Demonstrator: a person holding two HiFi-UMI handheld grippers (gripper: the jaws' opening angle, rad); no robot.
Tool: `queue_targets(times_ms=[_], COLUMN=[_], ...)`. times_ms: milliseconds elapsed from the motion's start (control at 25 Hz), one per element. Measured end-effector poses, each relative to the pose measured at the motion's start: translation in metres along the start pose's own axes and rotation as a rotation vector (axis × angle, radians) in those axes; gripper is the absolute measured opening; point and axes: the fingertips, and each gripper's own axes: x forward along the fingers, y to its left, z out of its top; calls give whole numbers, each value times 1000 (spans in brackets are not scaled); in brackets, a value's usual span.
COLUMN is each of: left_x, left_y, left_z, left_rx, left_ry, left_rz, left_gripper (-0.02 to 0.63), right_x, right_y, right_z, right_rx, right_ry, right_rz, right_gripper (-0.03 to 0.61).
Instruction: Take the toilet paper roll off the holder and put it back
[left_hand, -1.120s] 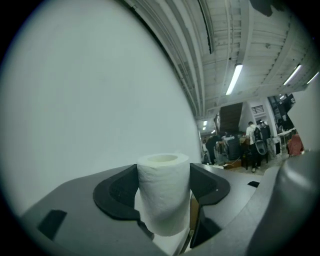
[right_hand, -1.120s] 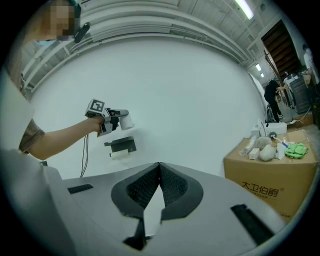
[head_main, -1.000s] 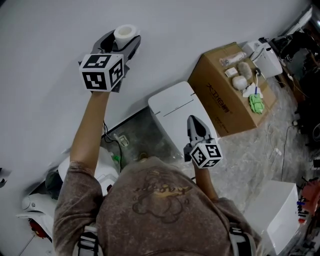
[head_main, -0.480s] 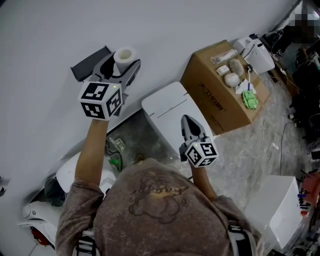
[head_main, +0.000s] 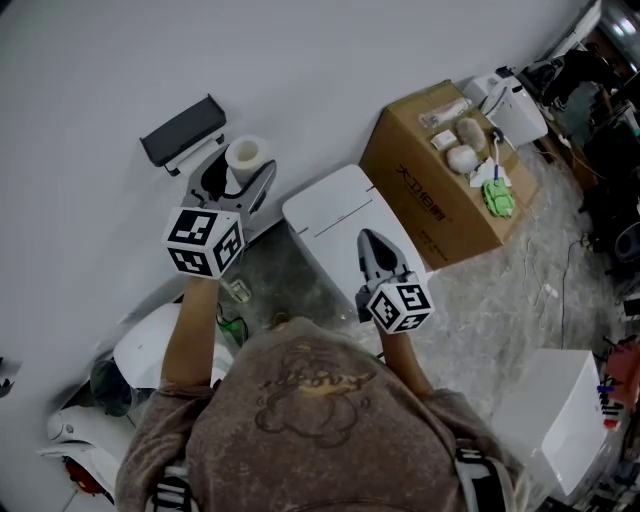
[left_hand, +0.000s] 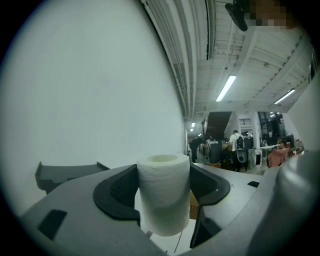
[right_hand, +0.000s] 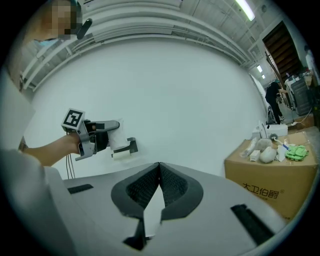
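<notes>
White paper roll (left_hand: 162, 195) is pinched in my left gripper (head_main: 242, 168), just right of the wall holder (head_main: 182, 131); right gripper (right_hand: 159, 170) is closed, empty. A tilted approach could, I judge, miss that wall holder.

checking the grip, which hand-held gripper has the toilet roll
The left hand-held gripper: its jaws clamp the white toilet roll, while the right hand-held gripper is shut and empty.

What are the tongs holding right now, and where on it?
The left tongs clamp the toilet paper roll, upright, by its curved sides. The right tongs are shut and empty.
</notes>
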Motion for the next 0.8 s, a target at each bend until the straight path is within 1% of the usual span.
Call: queue_targets(times_ms=[200,520,800], left_x=[-12,-29,-37], left_y=[-4,-3,-1], left_z=[-19,-44,-55], left_rx=[-34,-94,-105], left_ry=[17,22,39], left_rz=[-2,9,41], left_gripper=[321,321,321], right_x=[1,5,7], right_y=[-1,4,3], right_z=[0,-3,-5], right_rx=[3,7,7], right_ry=[0,5,12], right_rz=[-1,15,21], right_gripper=[-5,-5,-5])
